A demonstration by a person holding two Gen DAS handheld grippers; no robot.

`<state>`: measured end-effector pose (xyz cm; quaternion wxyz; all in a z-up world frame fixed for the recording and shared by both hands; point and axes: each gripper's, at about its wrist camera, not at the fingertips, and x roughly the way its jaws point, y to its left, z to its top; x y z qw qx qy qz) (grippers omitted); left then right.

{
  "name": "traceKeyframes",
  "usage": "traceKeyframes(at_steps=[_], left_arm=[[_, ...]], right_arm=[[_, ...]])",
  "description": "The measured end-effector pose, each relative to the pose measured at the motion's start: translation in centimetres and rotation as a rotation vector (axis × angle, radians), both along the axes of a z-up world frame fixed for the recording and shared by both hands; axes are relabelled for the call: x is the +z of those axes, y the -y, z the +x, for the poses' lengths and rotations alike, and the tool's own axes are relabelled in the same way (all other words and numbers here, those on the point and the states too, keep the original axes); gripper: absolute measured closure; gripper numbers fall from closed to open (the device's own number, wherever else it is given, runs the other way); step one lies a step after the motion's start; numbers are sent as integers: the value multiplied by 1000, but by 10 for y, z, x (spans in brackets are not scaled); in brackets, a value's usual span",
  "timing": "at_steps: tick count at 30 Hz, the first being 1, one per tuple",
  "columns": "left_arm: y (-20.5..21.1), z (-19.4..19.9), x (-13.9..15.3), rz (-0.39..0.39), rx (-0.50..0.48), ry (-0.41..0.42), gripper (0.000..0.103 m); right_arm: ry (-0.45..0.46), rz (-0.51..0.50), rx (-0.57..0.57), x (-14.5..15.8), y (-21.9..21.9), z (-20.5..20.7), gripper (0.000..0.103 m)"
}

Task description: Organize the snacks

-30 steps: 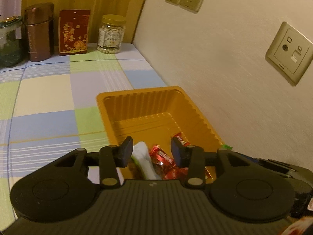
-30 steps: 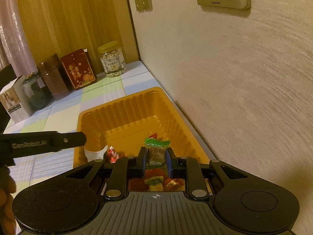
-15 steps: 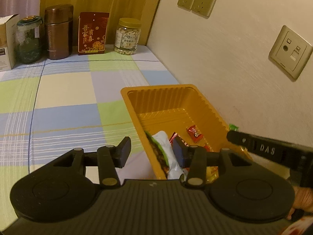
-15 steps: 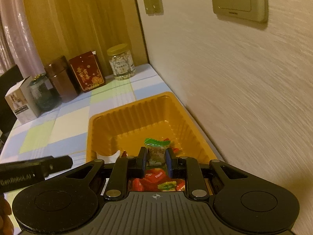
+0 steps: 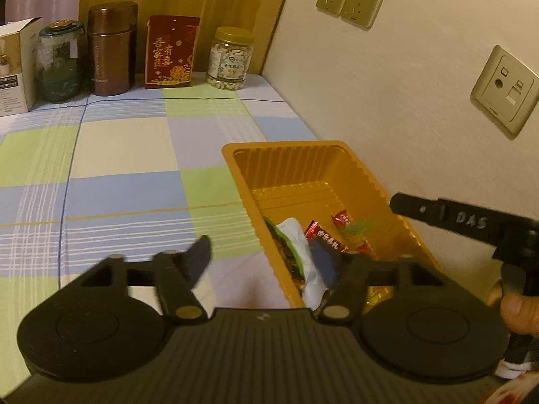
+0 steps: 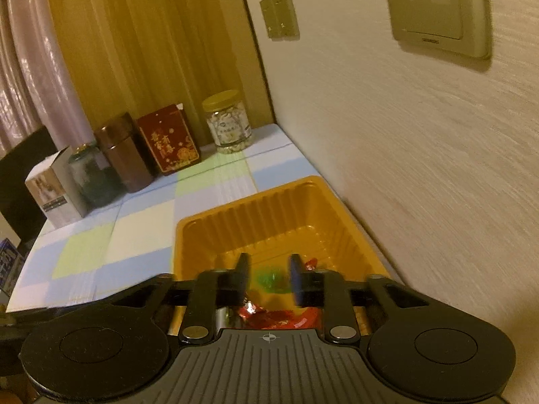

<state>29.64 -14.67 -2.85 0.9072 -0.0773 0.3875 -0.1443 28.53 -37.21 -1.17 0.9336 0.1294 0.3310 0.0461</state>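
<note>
Orange tray [image 5: 367, 168] beside wall [image 5: 387, 94], open tablecloth [image 5: 128, 168] leftward

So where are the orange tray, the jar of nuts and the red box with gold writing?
orange tray [image 5: 296, 145]: left wrist view, on its far rim.
jar of nuts [image 5: 230, 62]: left wrist view, on its label.
red box [image 6: 168, 139]: right wrist view, on its front face.
</note>
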Motion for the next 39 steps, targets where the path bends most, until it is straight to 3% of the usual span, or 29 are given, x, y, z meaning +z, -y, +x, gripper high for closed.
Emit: traceKeyframes(at_steps=[1, 2, 10, 18, 25, 39], left_arm=[[-2, -2, 0, 2, 3, 2, 28], [-3, -4, -1, 4, 8, 1, 26], [-12, -29, 2, 26, 40, 11, 9], [-23, -69, 24, 39, 53, 46, 1], [-35, -108, 46, 39, 45, 71, 1], [-50, -185, 62, 52, 38, 88, 0]], right_arm=[[9, 6, -8, 1, 1, -2, 46], [17, 14, -15, 2, 3, -5, 44], [-27, 26, -65, 0, 16, -33, 44], [-57, 35, -80, 12, 12, -77, 38], [-50, 4, -58, 34, -4, -120, 24], [-54, -115, -35, 52, -41, -196, 19]])
